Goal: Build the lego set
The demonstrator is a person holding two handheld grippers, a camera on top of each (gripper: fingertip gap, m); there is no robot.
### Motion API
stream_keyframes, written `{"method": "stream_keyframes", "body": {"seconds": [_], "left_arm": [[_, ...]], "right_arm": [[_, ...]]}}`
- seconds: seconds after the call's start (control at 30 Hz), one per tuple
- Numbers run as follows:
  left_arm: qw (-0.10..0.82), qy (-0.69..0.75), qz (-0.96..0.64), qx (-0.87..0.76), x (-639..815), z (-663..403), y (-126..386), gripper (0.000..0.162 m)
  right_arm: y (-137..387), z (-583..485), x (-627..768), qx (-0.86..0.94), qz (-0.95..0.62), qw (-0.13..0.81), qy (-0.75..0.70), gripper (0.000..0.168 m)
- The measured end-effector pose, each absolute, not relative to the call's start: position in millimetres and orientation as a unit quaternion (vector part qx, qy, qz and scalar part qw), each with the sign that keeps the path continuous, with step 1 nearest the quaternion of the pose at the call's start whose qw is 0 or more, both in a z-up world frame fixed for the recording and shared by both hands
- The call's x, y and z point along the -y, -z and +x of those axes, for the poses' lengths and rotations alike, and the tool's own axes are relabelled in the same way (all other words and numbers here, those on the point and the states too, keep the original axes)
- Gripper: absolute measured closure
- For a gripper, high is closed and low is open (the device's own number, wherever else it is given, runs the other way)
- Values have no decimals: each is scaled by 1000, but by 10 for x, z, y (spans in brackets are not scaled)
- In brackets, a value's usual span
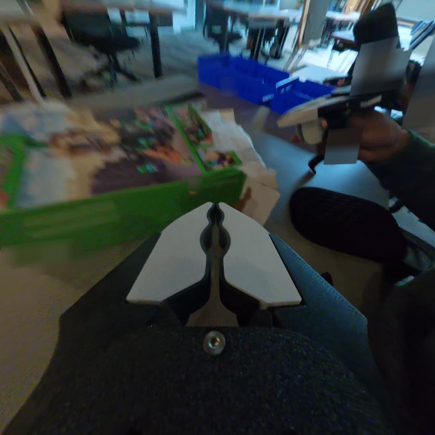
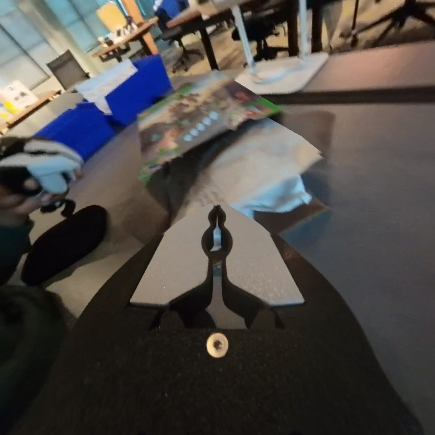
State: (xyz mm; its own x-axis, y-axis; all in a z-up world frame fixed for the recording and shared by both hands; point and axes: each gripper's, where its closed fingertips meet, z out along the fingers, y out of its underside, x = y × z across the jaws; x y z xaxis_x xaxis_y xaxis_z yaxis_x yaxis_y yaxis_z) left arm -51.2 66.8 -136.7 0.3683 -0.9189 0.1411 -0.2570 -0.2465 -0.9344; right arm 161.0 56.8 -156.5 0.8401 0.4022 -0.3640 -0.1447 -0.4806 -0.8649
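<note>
Lego box [image 1: 146,202] on floor, contents blurred, both grippers' fingers [image 1: 186,254] [image 2: 254,256] closed, empty

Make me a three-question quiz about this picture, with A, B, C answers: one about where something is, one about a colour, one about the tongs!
1. Where is the lego box?
A. on the floor
B. on a chair
C. in a hand

2. What colour are the bins?
A. red
B. blue
C. yellow

3. How are the left tongs?
A. wide open
B. shut, empty
C. holding a brick

Answers: 1 A, the box lies on the floor by white paper. 2 B, they show bright blue. 3 B, the tips meet with nothing between.
</note>
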Motion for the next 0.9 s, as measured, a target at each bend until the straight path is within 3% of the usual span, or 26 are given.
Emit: {"method": "stream_keyframes", "body": {"seconds": [0.17, 0.33, 0.47, 0.7, 0.77, 0.9], "left_arm": [[405, 372, -723, -419, -596, -440, 1708, 162], [438, 334, -717, -426, -624, -500, 1730, 162], [449, 336, -722, -407, -685, -601, 1742, 162], [454, 362, -717, -387, -708, -673, 1724, 162], [451, 367, -716, -387, -695, -664, 1743, 162], [445, 367, -715, -395, -667, -652, 1774, 159]], "right_arm": [[1847, 1809, -800, 37, -838, 450, -306, 160], [1850, 1590, -861, 16, -819, 385, -425, 144], [1827, 1495, -848, 32, -832, 394, -390, 137], [1782, 1550, -879, -10, -817, 408, -408, 142], [1834, 1638, -1004, -38, -814, 420, -400, 135], [1723, 1613, -1114, -62, -775, 411, -477, 136]]}}
